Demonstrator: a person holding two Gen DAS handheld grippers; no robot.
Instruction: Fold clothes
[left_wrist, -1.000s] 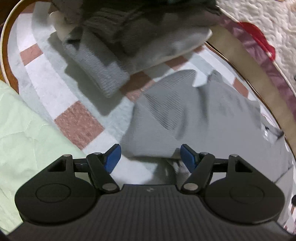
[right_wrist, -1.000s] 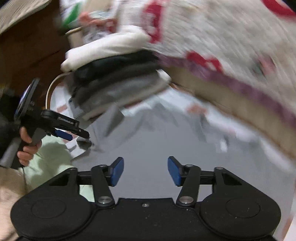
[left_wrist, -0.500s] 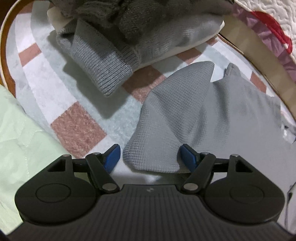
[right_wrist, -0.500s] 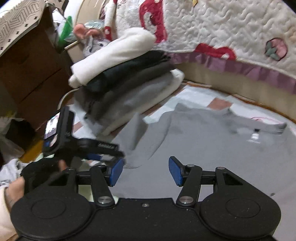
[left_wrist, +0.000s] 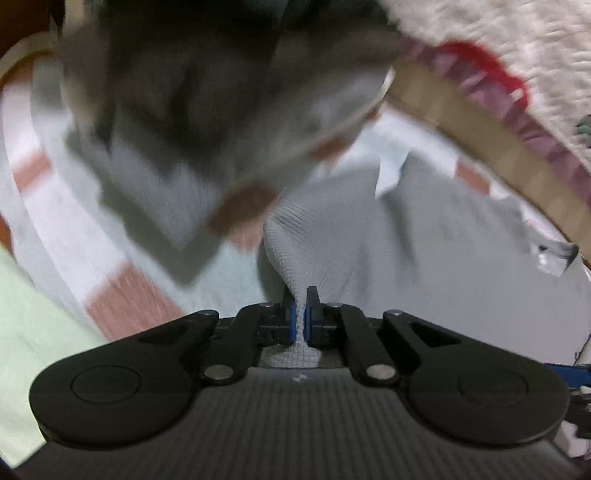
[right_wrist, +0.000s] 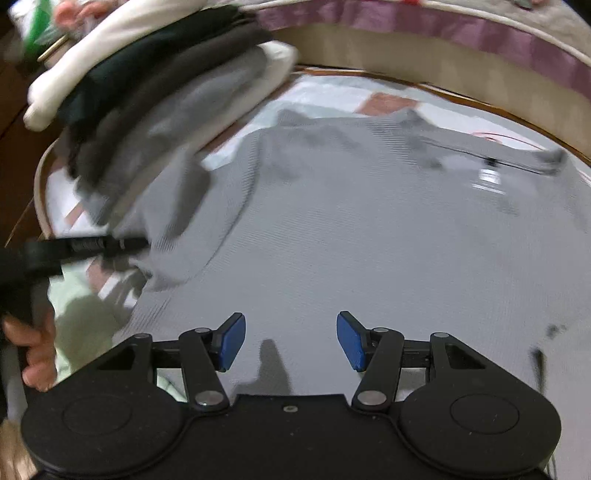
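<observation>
A grey waffle-knit shirt (right_wrist: 351, 221) lies spread on a checked mat. In the left wrist view my left gripper (left_wrist: 300, 314) is shut on the end of the grey shirt's sleeve (left_wrist: 295, 236), with fabric pinched between the blue pads and bunched behind them. My right gripper (right_wrist: 291, 339) hovers low over the shirt's body, open, nothing between its blue pads. From the right wrist view the left gripper (right_wrist: 129, 245) shows at the left, at the sleeve end, held by a hand (right_wrist: 37, 354).
A stack of folded clothes (right_wrist: 155, 85), white, black and grey, sits at the back left on the mat (left_wrist: 122, 295). A quilted bed edge (right_wrist: 443, 33) with a purple border runs behind. A pale green cloth (left_wrist: 33, 325) lies at the left.
My left gripper has shut on the sleeve end that lay between its open fingers. My right gripper has dropped closer to the shirt, still open.
</observation>
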